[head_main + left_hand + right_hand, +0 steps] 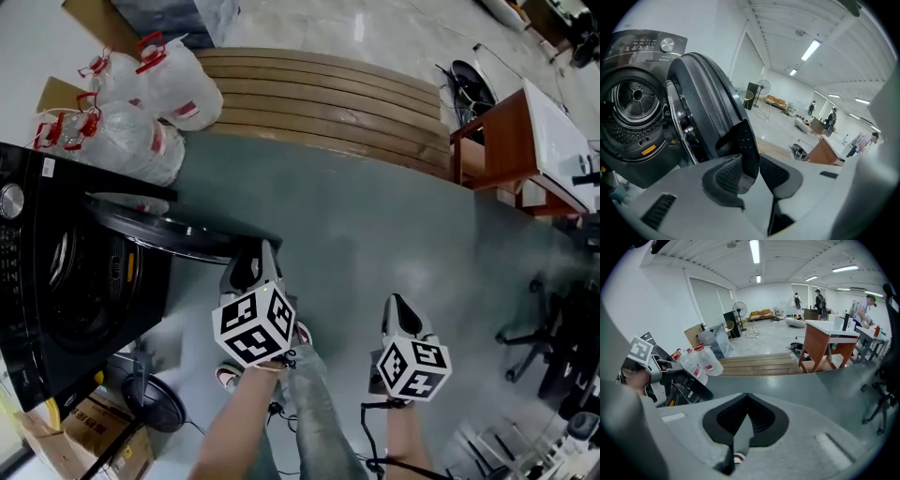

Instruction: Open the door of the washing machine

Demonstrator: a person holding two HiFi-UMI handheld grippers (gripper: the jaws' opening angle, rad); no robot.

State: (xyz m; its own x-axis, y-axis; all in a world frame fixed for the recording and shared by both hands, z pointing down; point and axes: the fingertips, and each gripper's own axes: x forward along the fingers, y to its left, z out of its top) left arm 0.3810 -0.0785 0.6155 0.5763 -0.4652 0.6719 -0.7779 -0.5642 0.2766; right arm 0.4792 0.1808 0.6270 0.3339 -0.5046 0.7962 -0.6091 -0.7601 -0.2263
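The black washing machine (37,272) stands at the left with its round door (178,234) swung out from the drum (635,96). My left gripper (255,255) is shut on the free edge of the door (705,103), whose dark rim sits pinched between the pads (726,176). My right gripper (400,305) hangs to the right over the grey floor, away from the machine, shut with nothing in it (747,416). The right gripper view also shows the left gripper's marker cube (641,350) by the door (691,385).
Large water bottles (141,103) lie behind the machine. A curved wooden platform (328,103) runs along the back, with a brown desk (502,145) at the right. A floor fan (155,403) and cardboard box (89,436) sit below the machine; an office chair (553,328) stands at the right.
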